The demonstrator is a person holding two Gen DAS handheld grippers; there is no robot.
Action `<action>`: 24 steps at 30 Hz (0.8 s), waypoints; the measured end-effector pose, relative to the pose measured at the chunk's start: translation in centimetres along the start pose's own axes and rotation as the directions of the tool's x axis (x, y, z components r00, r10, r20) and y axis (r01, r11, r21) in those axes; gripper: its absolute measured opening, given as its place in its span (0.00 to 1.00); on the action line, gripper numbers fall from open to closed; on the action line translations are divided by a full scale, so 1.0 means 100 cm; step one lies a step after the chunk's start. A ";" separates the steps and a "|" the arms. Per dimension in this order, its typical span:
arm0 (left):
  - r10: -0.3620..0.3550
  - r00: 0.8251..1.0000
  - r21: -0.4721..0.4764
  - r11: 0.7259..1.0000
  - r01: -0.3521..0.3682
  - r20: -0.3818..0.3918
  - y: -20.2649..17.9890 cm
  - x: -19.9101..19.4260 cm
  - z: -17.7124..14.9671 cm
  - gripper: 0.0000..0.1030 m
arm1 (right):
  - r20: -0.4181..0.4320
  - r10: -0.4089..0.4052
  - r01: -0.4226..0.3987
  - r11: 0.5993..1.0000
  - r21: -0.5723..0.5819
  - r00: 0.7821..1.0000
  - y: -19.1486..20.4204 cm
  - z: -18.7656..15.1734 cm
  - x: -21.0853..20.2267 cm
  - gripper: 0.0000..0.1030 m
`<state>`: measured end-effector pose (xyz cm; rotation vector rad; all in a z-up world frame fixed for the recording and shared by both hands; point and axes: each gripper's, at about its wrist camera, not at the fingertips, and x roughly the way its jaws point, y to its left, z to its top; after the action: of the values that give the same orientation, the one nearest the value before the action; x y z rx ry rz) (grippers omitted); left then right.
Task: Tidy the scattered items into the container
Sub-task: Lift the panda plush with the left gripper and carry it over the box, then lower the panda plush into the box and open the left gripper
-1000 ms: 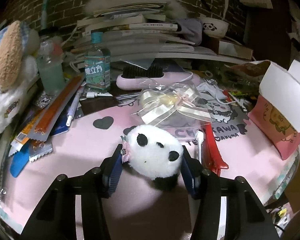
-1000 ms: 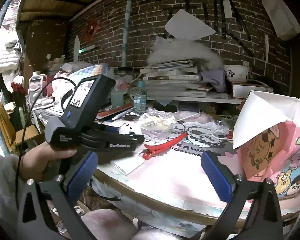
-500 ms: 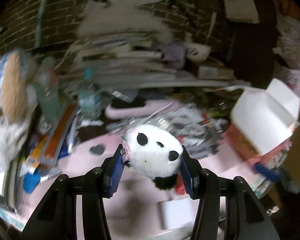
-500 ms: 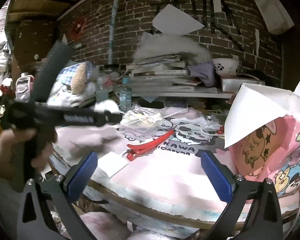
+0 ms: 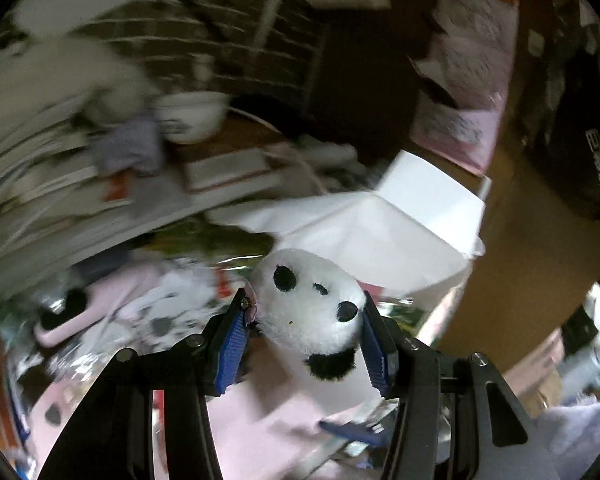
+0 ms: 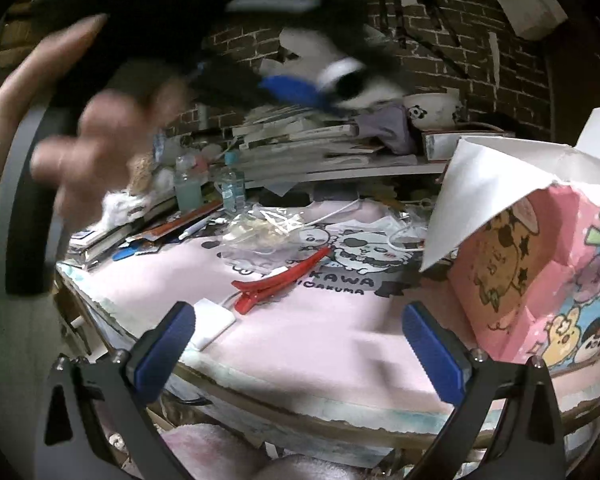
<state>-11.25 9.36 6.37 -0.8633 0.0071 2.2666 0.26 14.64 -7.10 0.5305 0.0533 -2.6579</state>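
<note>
Left wrist view: our left gripper (image 5: 304, 334) has its blue pads pressed on either side of the panda plush (image 5: 310, 308), partly closed around it, held in the air before the white-lined paper bag (image 5: 400, 220). The panda's face looks up at the camera, its body tilted, black end lowest. Our right gripper (image 6: 300, 346) stands wide apart, empty, above the pink mat (image 6: 308, 336).

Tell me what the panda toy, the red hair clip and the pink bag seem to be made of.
Panda toy: soft plush, fuzzy pile. Red hair clip: probably hard plastic, smooth with a slight gloss. Pink bag: paper, by its creased sides and stiff white folded flaps, printed with cartoons.
</note>
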 end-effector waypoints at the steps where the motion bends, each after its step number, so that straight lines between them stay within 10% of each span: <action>1: -0.032 0.998 0.015 0.999 0.033 -0.047 -0.008 0.010 0.009 0.45 | 0.001 0.001 -0.001 1.000 0.003 1.000 -0.001 0.000 0.000 1.00; 12: 0.042 0.930 0.153 0.988 0.016 -0.366 -0.058 0.088 0.040 0.45 | 0.014 0.029 -0.030 0.999 0.022 0.999 -0.005 -0.004 -0.005 1.00; 24: 0.159 0.847 0.261 0.965 -0.024 -0.507 -0.077 0.141 0.042 0.47 | 0.017 0.031 -0.032 0.995 0.096 0.999 -0.023 -0.003 -0.004 1.00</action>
<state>-16.44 24.84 3.12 -1.3392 0.5798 1.9853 -0.26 16.90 -7.37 0.5364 -0.0876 -2.6440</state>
